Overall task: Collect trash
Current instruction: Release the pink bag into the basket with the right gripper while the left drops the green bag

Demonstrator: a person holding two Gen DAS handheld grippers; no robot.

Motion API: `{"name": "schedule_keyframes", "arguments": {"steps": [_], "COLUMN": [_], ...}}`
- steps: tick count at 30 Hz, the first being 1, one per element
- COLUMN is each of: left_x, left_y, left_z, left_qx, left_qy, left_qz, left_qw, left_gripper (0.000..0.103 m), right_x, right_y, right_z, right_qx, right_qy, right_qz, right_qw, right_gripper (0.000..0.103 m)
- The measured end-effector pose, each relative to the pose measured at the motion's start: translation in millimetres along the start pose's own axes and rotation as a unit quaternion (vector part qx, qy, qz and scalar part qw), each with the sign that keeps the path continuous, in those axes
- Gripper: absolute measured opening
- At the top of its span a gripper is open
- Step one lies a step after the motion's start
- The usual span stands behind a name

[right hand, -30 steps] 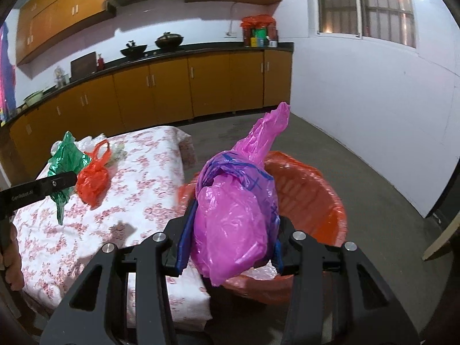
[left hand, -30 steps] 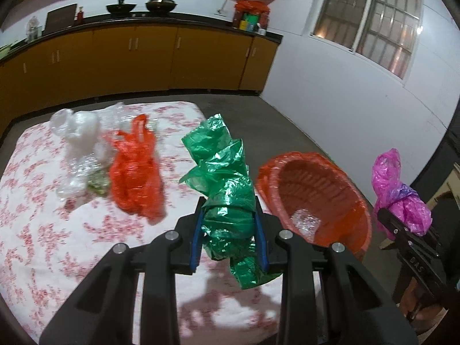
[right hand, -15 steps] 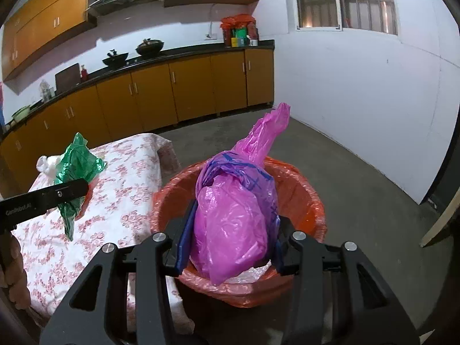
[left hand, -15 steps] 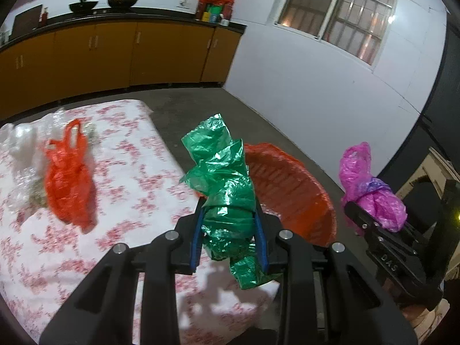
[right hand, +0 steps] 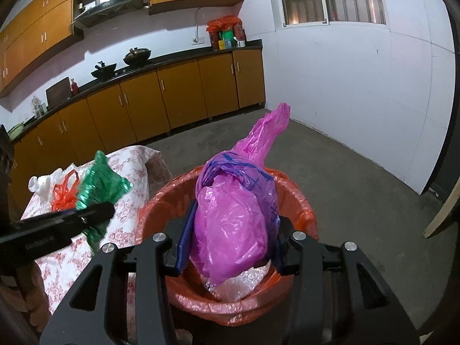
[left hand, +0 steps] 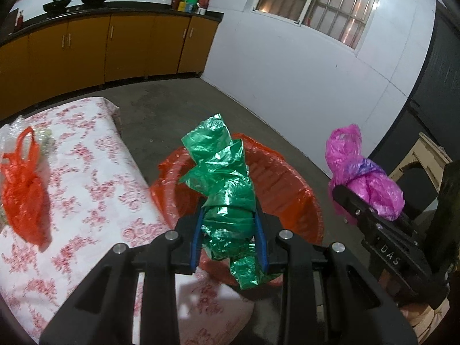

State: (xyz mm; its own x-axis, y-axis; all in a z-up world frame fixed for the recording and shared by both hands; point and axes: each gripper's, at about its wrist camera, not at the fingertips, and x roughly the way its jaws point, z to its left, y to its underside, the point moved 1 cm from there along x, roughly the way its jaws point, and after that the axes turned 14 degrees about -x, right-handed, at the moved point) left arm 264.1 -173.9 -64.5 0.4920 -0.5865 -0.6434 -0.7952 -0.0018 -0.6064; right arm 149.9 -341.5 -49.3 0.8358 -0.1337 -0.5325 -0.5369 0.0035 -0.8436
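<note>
1. Your left gripper (left hand: 229, 240) is clenched on a crumpled green bag (left hand: 222, 184), held in front of the orange bin (left hand: 290, 198), just past the table's (left hand: 95, 201) right edge.
2. Your right gripper (right hand: 230, 247) grasps a pink bag (right hand: 233, 215) above the bin's open mouth, with clear plastic (right hand: 241, 283) lying inside.
3. An orange bag (left hand: 24, 187) lies on the flowered tablecloth at the left, and white plastic (right hand: 41, 185) sits at the far end.

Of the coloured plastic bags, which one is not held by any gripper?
The orange-red bag, lying on the floral tablecloth. The green bag and pink bag are each clamped between fingers.
</note>
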Motion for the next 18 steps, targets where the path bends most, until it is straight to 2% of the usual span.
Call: {"name": "schedule_keyframes", "arguments": {"steps": [9, 11, 13, 15, 18], "left_x": [37, 44, 48, 50, 47], "left_y": [-5, -7, -6, -5, -4], "left_z": [-10, -8, -5, -1, 11], "left_qx": [0.000, -0.004, -0.009, -0.012, -0.019], "left_qy": [0.008, 0.004, 0.001, -0.006, -0.024], "left_qz": [0.026, 0.030, 0.033, 0.034, 0.030], "left_qw": [0.9996, 0.9995, 0.9994, 0.9993, 0.9991], "left_gripper": [0.033, 0.040, 0.048, 0.051, 0.053], "right_x": [15, 17, 17, 16, 16], "right_y": [-11, -11, -11, -9, -6], "right_z": [-12, -15, -18, -21, -24], "right_qx": [0.020, 0.029, 0.038, 0.043, 0.047], "right_qy": [-0.011, -0.014, -0.017, -0.016, -0.011], "right_qz": [-0.006, -0.008, -0.010, -0.012, -0.008], "right_qw": [1.000, 0.999, 0.999, 0.999, 0.999], "right_gripper": [0.045, 0.051, 0.067, 0.071, 0.072]}}
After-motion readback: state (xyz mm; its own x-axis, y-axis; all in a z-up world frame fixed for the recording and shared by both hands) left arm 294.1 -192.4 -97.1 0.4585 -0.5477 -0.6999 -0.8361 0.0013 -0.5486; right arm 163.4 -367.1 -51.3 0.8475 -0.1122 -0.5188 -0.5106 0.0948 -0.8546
